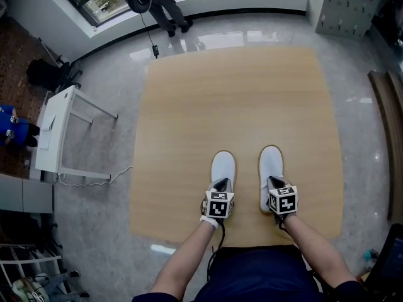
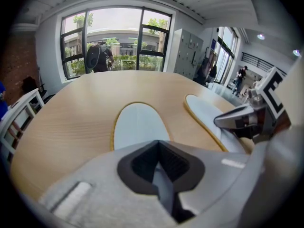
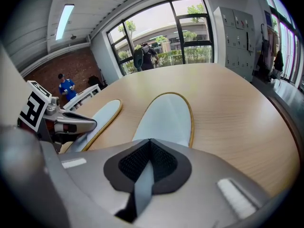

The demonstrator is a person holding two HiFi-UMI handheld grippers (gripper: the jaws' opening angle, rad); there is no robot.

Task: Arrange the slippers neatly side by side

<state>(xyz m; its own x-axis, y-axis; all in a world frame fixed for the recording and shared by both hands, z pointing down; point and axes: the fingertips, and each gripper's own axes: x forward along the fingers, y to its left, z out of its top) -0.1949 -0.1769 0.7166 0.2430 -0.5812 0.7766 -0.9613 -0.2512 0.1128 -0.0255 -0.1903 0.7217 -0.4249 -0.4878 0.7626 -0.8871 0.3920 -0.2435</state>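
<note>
Our left gripper [image 1: 220,185] and right gripper [image 1: 276,182] clamp the heels of the pale-blue, yellow-edged fabric left slipper [image 1: 223,165] and right slipper [image 1: 271,159], likely light and floppy.

Head view looks steeply down at the table [image 1: 239,106]; gripper views skim it, sharing both slippers [image 1: 222,167].

Left slipper [image 1: 223,167] and right slipper [image 1: 271,162]: pale blue-white, tan-yellow rim. Desk [image 1: 239,106]: light wood grain. Cubes on left gripper [image 1: 220,186] and right gripper [image 1: 276,182]: black-and-white square markers.
</note>
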